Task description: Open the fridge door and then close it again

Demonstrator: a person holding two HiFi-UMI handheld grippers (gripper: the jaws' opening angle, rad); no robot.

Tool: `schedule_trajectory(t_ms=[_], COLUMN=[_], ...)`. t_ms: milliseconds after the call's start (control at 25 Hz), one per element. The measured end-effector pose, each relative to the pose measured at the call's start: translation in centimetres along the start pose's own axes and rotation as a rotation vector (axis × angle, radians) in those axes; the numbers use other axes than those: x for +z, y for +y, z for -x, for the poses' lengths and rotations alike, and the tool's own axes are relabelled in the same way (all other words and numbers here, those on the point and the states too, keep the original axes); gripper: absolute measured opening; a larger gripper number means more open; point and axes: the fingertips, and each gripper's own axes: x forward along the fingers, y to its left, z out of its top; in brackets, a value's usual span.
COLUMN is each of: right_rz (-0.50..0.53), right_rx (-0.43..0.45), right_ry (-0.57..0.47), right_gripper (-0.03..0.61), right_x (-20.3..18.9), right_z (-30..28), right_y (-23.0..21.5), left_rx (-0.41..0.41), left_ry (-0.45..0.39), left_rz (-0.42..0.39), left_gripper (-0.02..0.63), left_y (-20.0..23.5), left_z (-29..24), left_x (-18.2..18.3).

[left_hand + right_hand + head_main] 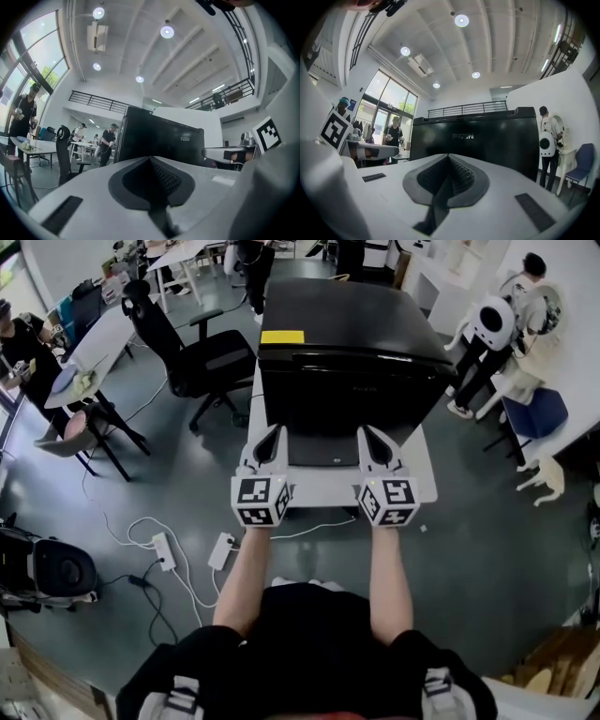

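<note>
The black fridge point(347, 362) stands on a low white table point(323, 486) straight ahead, its door facing me and closed. My left gripper point(273, 433) and right gripper point(367, 433) are held side by side just in front of the door, pointing level at it, and neither visibly touches it. Both are shut with nothing between the jaws. In the left gripper view the shut left gripper point(153, 160) points at the fridge point(159, 140). The right gripper view has the shut right gripper point(449, 157) before the fridge point(487, 136), whose front fills the middle.
A yellow label point(281, 336) lies on the fridge top. A black office chair point(192, 352) stands to the left, beside tables point(94, 348) with people. Power strips and cables point(164, 549) lie on the floor at left. A person point(487, 334) and a blue chair point(536, 413) are to the right.
</note>
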Motion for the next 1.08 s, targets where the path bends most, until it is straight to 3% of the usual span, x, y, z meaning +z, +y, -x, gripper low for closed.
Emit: schedule_trajectory(t_ms=[440, 1080], right_rz=[0.019, 0.011], right_rx=[0.045, 0.050], right_ry=[0.001, -0.013], right_gripper=[-0.006, -0.006], right_x=[-0.1, -0.5], right_z=[3.3, 4.9], right_y=[0.8, 0.3], left_rx=[-0.024, -0.017], left_ry=[0.006, 0.008], left_rz=[-0.015, -0.016], left_gripper=[-0.002, -0.002], left_y=[-4.7, -6.4], left_z=[1.3, 2.1], left_x=[-1.1, -1.4])
